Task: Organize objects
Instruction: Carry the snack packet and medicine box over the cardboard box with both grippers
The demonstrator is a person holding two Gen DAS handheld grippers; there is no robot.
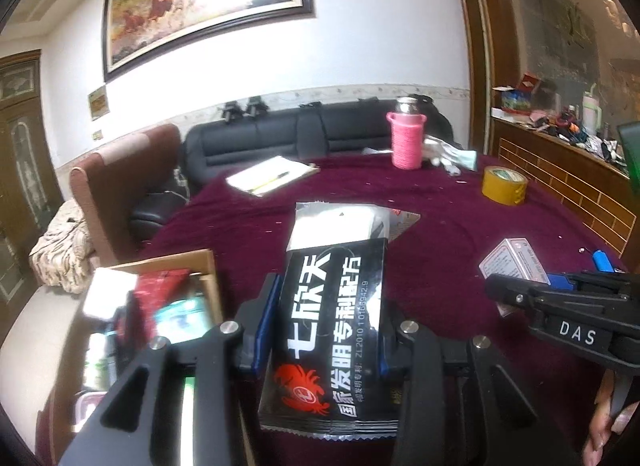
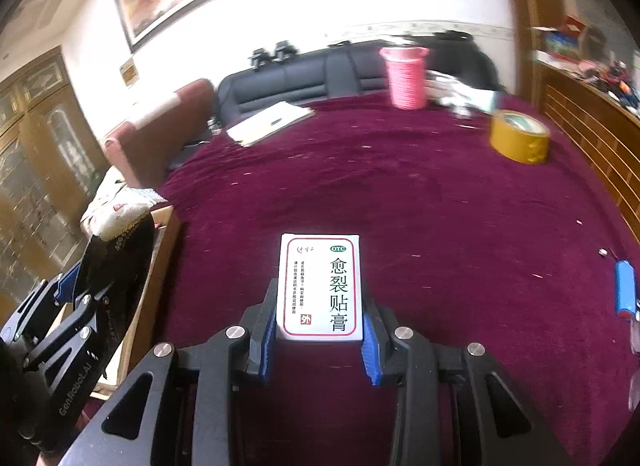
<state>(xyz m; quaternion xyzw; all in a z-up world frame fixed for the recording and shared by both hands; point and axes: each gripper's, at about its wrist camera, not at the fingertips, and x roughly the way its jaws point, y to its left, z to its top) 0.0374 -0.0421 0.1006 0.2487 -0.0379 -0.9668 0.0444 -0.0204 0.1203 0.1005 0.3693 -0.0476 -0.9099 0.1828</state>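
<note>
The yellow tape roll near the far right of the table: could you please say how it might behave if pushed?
The tape roll lies flat on its side face on the cloth, so it would probably slide or drag, not roll. The plush fabric likely adds friction, so it may snag. Tipped onto its rim, its round shape could let it roll away.

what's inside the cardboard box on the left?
The cardboard box holds a red packet and a teal-white pack, blurred. The left gripper hides its lower contents.
</note>
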